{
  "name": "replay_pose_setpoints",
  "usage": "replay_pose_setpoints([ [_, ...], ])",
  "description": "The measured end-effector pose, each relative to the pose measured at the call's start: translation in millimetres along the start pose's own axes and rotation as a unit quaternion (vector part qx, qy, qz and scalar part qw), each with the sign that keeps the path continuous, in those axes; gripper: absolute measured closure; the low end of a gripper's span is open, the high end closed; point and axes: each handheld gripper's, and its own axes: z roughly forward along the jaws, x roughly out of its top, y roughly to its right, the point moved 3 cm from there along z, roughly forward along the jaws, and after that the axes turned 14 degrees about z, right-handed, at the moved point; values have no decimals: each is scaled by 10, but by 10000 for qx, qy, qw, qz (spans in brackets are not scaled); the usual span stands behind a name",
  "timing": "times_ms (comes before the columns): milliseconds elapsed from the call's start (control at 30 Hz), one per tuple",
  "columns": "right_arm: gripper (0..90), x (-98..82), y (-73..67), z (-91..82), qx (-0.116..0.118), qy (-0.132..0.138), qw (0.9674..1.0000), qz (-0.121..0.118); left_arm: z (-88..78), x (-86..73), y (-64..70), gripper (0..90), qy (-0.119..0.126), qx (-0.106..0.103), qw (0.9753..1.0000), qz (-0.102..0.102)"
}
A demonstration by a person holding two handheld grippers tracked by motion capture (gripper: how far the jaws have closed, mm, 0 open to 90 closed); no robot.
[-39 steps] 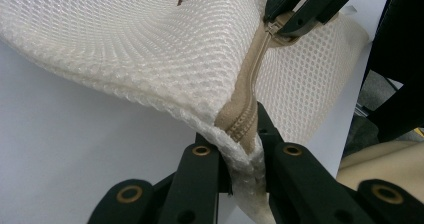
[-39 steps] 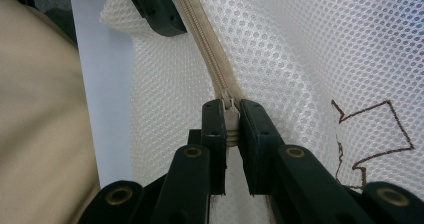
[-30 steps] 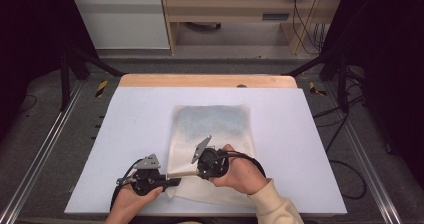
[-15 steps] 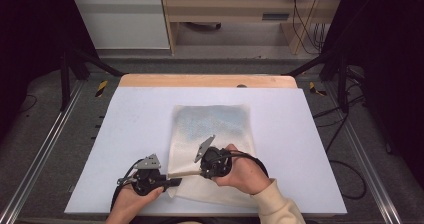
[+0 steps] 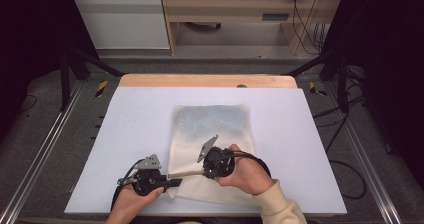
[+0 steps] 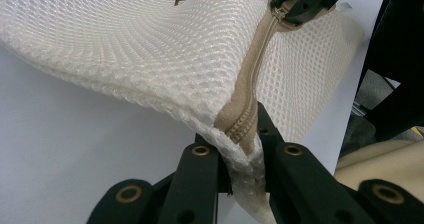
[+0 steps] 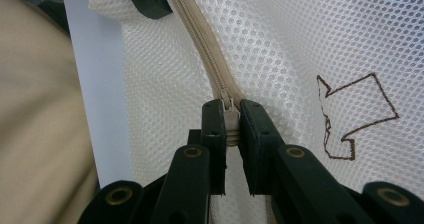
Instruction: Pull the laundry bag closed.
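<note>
Cream mesh zip bag (image 5: pixel 212 134) lies flat on the white table (image 5: pixel 125 129), toward its near edge, mid-width. Left tongs (image 6: pixel 239 151) are closed on the bag's near-left corner, clamping the beige zipper tape (image 6: pixel 252 91) at its end and lifting that corner slightly off the table. Right tongs (image 7: pixel 231 129) are pinched narrow on the zipper slider (image 7: pixel 229 115), further along the tape from the corner. A brown outlined arrow mark (image 7: pixel 352 114) sits on the mesh beside the slider.

Judgement: step in hand is running the zipper. To do it well, keep the corner anchored and the tape taut and straight; pull the slider along the tape's line, not upward, so mesh does not snag.
</note>
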Motion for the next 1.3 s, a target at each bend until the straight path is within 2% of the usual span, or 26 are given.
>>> replay_pose_setpoints([
  [733,817,-106,57,-51,-52,39,9998,180,17,-6,6,841,23,-34,10000,-24],
  [1300,817,-207,115,-106,-101,92,9994,311,97,23,52,841,-50,4,9999,104],
])
